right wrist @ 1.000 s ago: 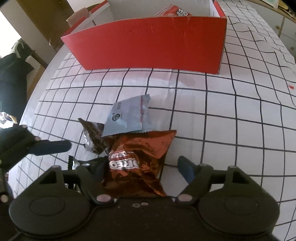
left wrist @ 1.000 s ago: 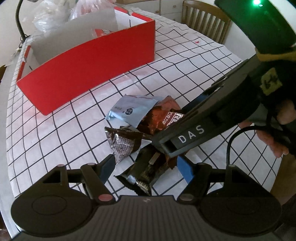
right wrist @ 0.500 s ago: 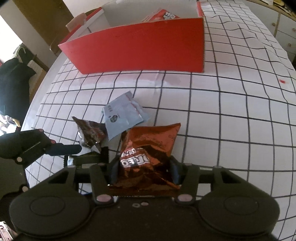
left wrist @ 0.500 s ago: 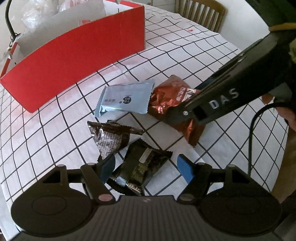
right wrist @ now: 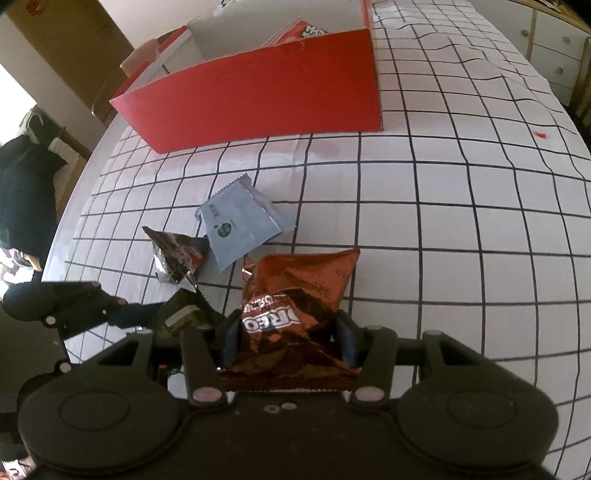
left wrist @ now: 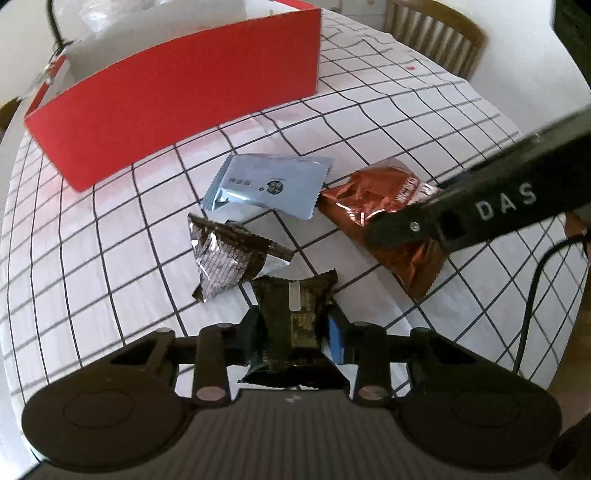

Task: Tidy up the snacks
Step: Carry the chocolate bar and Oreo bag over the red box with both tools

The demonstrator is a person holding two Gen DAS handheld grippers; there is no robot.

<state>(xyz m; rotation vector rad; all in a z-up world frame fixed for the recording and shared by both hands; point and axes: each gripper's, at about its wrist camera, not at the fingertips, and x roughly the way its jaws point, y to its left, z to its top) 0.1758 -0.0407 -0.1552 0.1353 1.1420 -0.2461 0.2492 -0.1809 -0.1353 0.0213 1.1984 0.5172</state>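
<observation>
Wooden chair point(left wrist: 439, 33), white drawers point(right wrist: 554, 51), checked tablecloth point(right wrist: 461, 192)

Red box point(right wrist: 255, 96) contents mostly hidden, chair point(left wrist: 439, 33) cut off by edge

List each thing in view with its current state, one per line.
Left gripper: jaws closing, pads on the dark packet.
Right gripper: jaws closing, pads on the Oreo bag.
Blue packet: flat on the tablecloth, loose.
Silver-brown packet: crumpled, on the cloth, loose.
Red box: open-topped, some packaging inside.
</observation>
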